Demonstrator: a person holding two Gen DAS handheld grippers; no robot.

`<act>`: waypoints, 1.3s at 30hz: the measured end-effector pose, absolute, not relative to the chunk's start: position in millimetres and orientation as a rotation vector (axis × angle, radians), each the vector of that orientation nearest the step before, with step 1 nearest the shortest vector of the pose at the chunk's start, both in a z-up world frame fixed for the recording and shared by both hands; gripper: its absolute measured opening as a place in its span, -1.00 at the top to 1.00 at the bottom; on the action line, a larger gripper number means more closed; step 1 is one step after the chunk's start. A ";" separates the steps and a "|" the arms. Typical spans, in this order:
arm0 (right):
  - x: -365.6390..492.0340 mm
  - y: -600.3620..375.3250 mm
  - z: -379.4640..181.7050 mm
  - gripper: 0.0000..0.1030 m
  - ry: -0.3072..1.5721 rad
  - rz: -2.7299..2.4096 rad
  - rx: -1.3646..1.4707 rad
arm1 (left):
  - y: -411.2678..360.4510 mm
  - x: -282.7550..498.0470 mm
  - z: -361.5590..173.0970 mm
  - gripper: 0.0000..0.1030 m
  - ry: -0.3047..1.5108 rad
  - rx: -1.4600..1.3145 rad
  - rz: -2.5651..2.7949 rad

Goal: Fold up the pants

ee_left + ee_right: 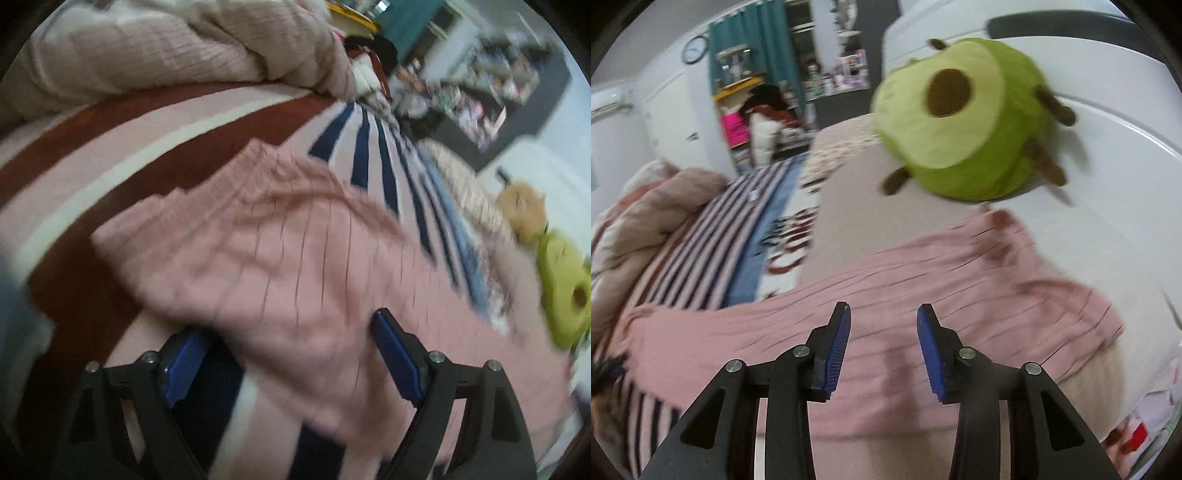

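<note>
Left gripper (288, 332) spread wide over the pink pants (258, 251); right gripper (882, 314) parted above them, gripping nothing.

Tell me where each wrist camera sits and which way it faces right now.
Left wrist: on the left gripper, looking along its open jaws across the pink pants and striped bedding.
Right wrist: on the right gripper, jaws open above the pants, facing the green plush.
Shared: the pants and the plush.
</note>
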State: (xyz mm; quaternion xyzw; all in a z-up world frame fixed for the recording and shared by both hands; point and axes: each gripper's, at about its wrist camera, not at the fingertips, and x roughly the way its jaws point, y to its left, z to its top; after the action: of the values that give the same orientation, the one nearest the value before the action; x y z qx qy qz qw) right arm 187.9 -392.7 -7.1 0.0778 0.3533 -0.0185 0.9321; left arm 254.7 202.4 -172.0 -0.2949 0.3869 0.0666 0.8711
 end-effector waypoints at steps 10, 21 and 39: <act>153.3 -310.1 -21.9 0.37 0.797 0.193 0.115 | 221.4 287.0 -146.5 0.86 0.741 -0.531 0.315; 134.7 -258.6 -31.1 0.37 0.848 0.338 0.125 | 276.5 253.6 -37.0 0.88 0.505 -0.435 0.577; 125.2 -237.2 -31.7 0.37 0.855 0.403 0.156 | 47.0 256.5 -24.0 0.88 0.609 -0.059 -0.099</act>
State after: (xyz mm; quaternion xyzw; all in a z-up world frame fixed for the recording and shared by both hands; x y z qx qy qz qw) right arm 125.2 -237.2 -31.7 0.0750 0.4115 0.1938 0.8874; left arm 256.5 47.0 -24.0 -0.0288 0.2994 -0.0486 0.9524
